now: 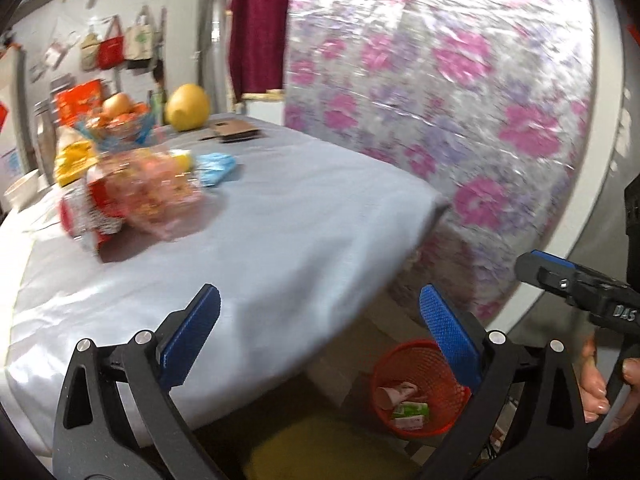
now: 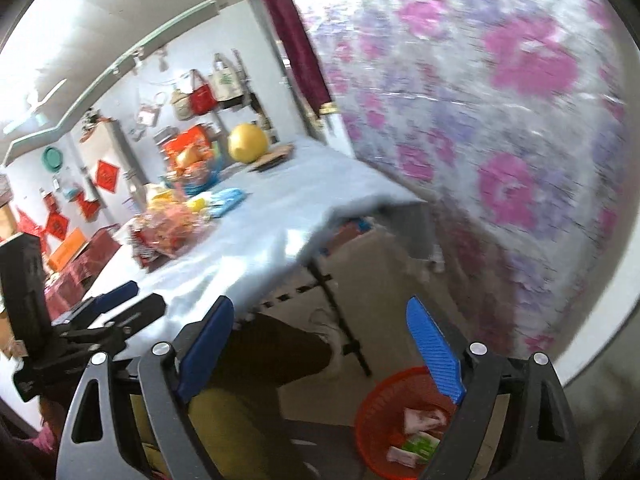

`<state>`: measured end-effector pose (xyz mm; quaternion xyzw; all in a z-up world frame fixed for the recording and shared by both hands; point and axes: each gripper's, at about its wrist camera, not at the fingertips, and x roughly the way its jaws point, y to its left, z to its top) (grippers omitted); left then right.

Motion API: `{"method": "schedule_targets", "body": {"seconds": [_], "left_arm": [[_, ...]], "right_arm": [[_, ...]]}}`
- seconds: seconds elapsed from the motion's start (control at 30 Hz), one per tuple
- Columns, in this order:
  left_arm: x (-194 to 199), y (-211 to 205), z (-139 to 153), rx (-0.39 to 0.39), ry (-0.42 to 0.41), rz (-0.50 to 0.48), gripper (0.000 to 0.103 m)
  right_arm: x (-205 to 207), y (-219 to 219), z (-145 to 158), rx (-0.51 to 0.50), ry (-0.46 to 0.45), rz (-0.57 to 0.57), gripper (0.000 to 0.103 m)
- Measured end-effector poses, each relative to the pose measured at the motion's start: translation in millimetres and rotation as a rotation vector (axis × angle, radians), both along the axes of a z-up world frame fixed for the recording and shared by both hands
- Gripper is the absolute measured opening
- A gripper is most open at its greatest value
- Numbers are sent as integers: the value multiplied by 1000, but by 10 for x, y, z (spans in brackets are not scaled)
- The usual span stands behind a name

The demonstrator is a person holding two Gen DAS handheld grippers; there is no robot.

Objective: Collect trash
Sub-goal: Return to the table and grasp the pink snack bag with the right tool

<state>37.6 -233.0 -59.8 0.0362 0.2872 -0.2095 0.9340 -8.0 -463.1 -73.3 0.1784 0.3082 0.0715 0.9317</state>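
A red mesh waste basket (image 1: 444, 412) stands on the floor beside the table, with a pink wrapper (image 1: 394, 394) and a green and white packet (image 1: 410, 410) inside. My left gripper (image 1: 320, 300) is open and empty above the table's near corner. My right gripper (image 2: 320, 308) is also open and empty; it hangs over the floor, with the basket (image 2: 380, 412) under its right finger. A blurred pile of red and orange snack wrappers (image 1: 132, 200) and a blue packet (image 1: 216, 168) lie on the pale tablecloth (image 1: 280, 240), well ahead of both grippers.
A fruit bowl (image 1: 120, 120), a yellow pomelo (image 1: 188, 108) and a piece of cardboard (image 1: 236, 130) sit at the table's far end. A large floral plastic-wrapped panel (image 1: 440, 120) stands to the right. A person's hand (image 1: 596, 380) holds the right gripper; a leg in yellow trousers (image 2: 240, 420) is below.
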Motion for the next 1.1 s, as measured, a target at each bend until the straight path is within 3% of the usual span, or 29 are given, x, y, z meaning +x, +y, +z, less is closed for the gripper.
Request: {"method": "schedule_targets", "body": {"seconds": [0.23,0.57,0.8,1.0,1.03,1.1], "left_arm": [[59,727,16,-29,-32,169,96],[224,1893,-40,-94,-15,428,96],[321,2415,-214,-173,52,514,96],[288,2523,-292,-167,57,523,96],[301,2501,-293,-169,58,519,96],[308,2490,-299,-169,57,510,96]], "right_arm": [[342,642,219,14,-26,148,87],[919,1868,384,-95,-27,347,87],[1473,2417,334,-160,4,372,87],[1928,2563,156,-138,78,317,87],[1980,2559,122,-129,90,310,84],[2017,2524,67,-107,99,324,30]]}}
